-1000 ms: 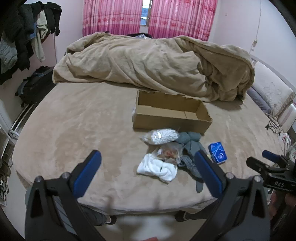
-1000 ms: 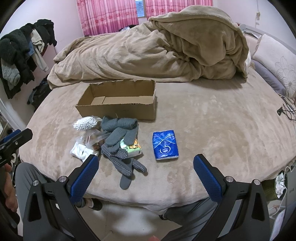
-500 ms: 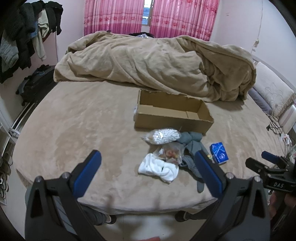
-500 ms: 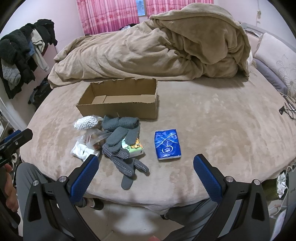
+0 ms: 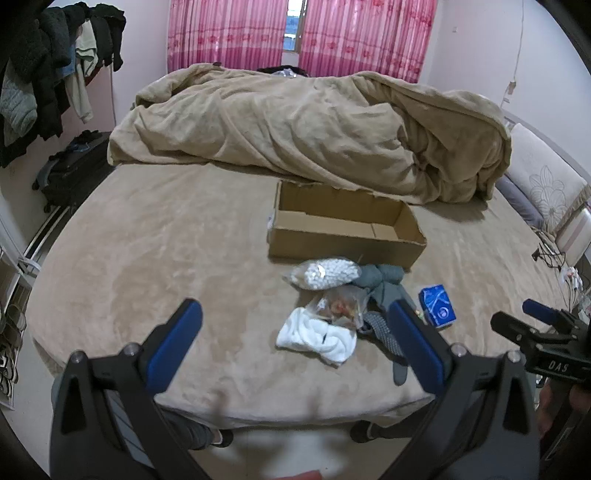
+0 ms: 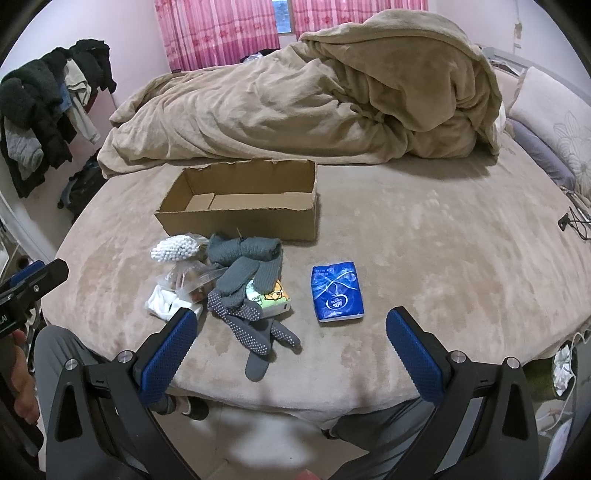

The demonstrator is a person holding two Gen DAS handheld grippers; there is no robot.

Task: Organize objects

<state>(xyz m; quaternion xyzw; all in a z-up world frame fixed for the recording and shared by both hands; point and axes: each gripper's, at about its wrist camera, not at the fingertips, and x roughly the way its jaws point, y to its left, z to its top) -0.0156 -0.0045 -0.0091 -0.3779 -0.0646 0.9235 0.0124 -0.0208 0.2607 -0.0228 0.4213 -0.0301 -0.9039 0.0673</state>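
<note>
Little is changed since the earlier frames: both views are shifted only slightly, and none of the objects on the bed are displaced.

Cardboard box (image 6: 240, 206) is set open-topped on the tan bed cover (image 6: 424, 258), nothing seen inside. Just in front of its near wall a cluster of items is gathered. Bag of white cotton swabs (image 6: 173, 249) is laid at the cluster's left, close to the box. Grey gloves (image 6: 243, 280) are piled beside it, dotted palms turned up, one finger trailing toward the bed edge. Small green and orange packet (image 6: 271, 299) is partly covered by the gloves. Clear bag with reddish contents (image 5: 341, 306) is lying between the swabs and a white cloth (image 5: 317, 338), which is nearest the bed edge. Blue tissue pack (image 6: 338, 291) is placed flat, apart from the cluster on its right.

Left gripper (image 5: 295, 343) is held off the bed edge, fingers spread wide, nothing between them; the white cloth is framed in the gap. Right gripper (image 6: 291, 350) is likewise held before the bed edge, fingers wide apart and empty, with the gloves and tissue pack ahead.

Crumpled tan duvet (image 5: 314, 125) is heaped behind the box. Pink curtains (image 5: 229, 33) are hung at the far wall; dark clothes (image 6: 37, 110) are hung at the left.
</note>
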